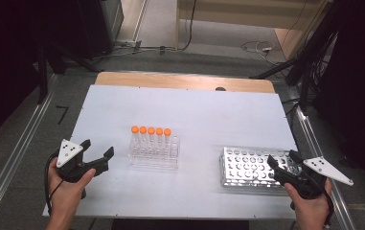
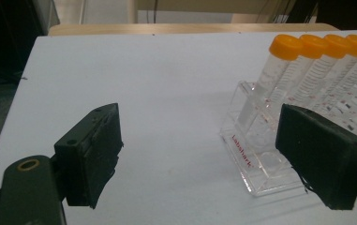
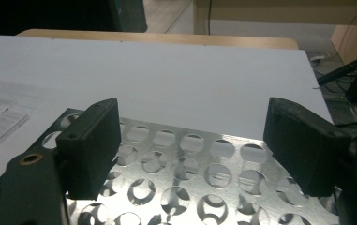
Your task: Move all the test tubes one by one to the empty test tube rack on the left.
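Observation:
A clear plastic rack [image 1: 154, 152] stands at the middle of the white table and holds several upright tubes with orange caps [image 1: 151, 130]. My left gripper [image 1: 97, 148] is to its left, open, with nothing between its jaws. In the left gripper view the clear rack [image 2: 260, 154] and the capped tubes [image 2: 307, 70] lie just ahead on the right. A metal rack with round holes [image 1: 248, 166] lies at the right. My right gripper [image 1: 282, 158] hangs open over its right end; the perforated top [image 3: 190, 173] shows between its jaws [image 3: 195, 150].
The white board [image 1: 194, 115] rests on a wooden table whose far edge [image 1: 185, 80] shows beyond it. Dark stands and cables crowd the floor at the back and right. A metal rail [image 1: 17, 158] runs along the left side.

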`<state>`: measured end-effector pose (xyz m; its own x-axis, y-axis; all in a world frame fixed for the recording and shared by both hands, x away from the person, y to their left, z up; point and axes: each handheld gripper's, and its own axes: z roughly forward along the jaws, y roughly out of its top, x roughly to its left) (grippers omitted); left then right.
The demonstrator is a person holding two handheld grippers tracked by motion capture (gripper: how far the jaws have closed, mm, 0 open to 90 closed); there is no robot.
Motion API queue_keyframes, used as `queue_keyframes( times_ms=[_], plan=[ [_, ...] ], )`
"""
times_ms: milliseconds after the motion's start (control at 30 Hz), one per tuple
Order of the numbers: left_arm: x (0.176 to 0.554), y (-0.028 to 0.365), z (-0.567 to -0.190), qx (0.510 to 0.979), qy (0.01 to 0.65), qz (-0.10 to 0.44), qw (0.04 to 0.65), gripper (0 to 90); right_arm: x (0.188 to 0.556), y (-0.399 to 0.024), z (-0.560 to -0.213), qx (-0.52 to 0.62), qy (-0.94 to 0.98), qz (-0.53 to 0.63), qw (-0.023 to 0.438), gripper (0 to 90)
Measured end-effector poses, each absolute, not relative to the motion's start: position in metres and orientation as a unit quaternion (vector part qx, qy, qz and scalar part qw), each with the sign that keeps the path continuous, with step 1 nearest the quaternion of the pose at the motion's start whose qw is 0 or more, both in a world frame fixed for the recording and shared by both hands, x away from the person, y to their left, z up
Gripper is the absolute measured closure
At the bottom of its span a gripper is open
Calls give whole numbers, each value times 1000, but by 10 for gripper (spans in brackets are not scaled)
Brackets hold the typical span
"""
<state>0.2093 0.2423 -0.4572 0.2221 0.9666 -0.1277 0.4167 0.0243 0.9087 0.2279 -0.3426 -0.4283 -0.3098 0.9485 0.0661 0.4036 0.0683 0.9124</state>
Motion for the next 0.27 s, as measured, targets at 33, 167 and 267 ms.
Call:
queue_keyframes(
  times_ms=[33, 167, 267],
  plan=[
    [209, 243, -458, 630, 550, 300, 460, 159, 227, -346, -429, 508, 666, 456, 301, 178],
    [210, 249, -464, 629, 558, 302, 450, 146, 224, -360, -430, 521, 655, 454, 307, 173],
    [213, 253, -472, 628, 573, 291, 439, 125, 221, -368, -431, 528, 641, 460, 314, 163]
  ],
)
